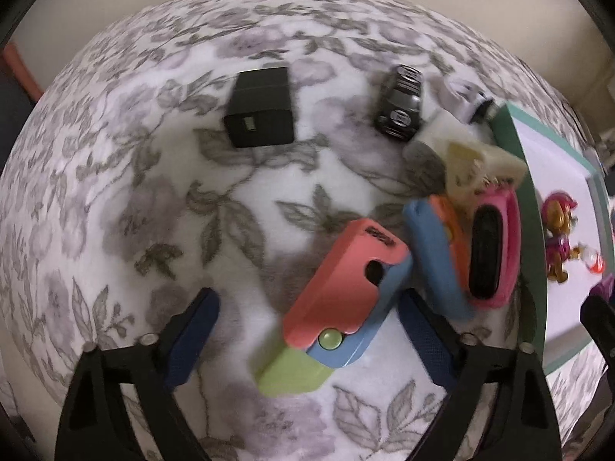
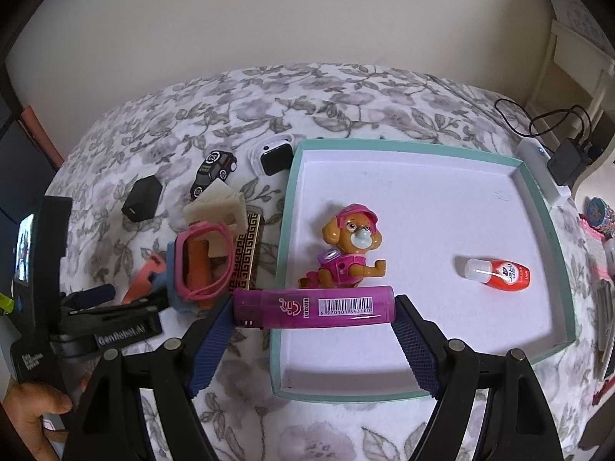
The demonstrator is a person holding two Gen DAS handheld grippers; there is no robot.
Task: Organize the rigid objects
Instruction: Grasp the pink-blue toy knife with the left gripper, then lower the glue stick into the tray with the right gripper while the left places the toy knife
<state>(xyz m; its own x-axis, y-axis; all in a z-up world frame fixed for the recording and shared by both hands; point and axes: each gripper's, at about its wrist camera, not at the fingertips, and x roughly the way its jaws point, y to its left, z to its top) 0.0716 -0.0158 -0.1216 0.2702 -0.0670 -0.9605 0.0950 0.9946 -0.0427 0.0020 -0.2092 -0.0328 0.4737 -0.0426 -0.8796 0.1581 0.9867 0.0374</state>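
My right gripper (image 2: 313, 309) is shut on a purple glue stick (image 2: 313, 308), held crosswise over the near left rim of the teal box lid (image 2: 423, 145). In the lid lie a pink puppy toy (image 2: 348, 247) and a small red bottle (image 2: 497, 274). My left gripper (image 1: 307, 307) is open around a pink, blue and green utility knife (image 1: 342, 299) that lies on the floral cloth between the fingers. The knife also shows in the right wrist view (image 2: 148, 272).
On the cloth left of the lid: a black charger cube (image 1: 261, 107), a black toy car (image 1: 399, 103), a white smartwatch (image 2: 271, 155), a cream block (image 1: 461, 150), a pink band (image 1: 494, 246) on a blue-orange case (image 1: 436, 253), a patterned box (image 2: 248, 257). Cables and a power strip (image 2: 542, 169) lie far right.
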